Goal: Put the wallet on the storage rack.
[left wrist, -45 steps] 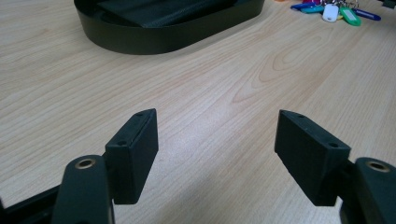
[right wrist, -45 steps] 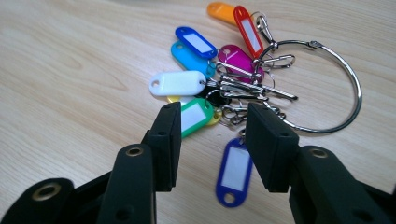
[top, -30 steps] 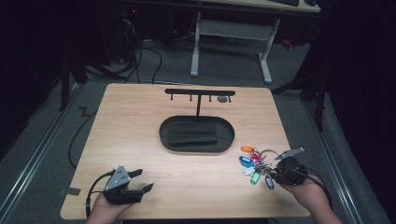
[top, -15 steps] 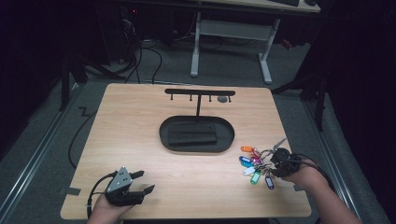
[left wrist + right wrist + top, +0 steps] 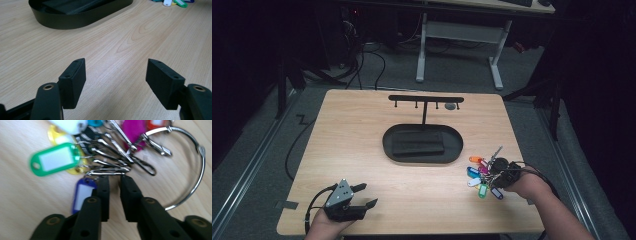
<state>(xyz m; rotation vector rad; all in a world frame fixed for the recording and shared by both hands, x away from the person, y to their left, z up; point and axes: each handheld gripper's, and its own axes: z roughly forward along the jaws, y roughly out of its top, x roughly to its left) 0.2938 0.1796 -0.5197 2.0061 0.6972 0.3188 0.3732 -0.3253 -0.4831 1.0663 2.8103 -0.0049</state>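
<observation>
1. My left gripper (image 5: 362,196) sits low over the near left part of the wooden table (image 5: 362,145), close to the front edge, with my hand wrapped around its back end.
2. Its jaws stand wide apart with bare wood grain between them in the left gripper view (image 5: 116,75); they hold nothing.
3. Ahead of those jaws lies the black oval tray (image 5: 75,21), and in the high view it sits near the middle of the table (image 5: 422,156) with a dark flat block (image 5: 418,145) lying inside it.
4. Behind the tray rises a thin black T-shaped hook stand (image 5: 425,100), its bar carrying small pegs.
5. My right gripper (image 5: 498,172) is at the near right side of the table, on the bunch of keys (image 5: 484,172) with coloured tags.
6. In the right gripper view my jaws (image 5: 115,182) are drawn narrow, only a thin slit between them, with their tips right at a metal clip of the bunch; I cannot tell whether they actually pinch it.
7. Beside my tips lie a blue tag (image 5: 82,193) touching the left jaw, a green tag (image 5: 53,158) farther out, and a large metal ring (image 5: 197,167) curving round the right side.
8. The keys rest flat on the wood, well apart from the tray and the stand.
</observation>
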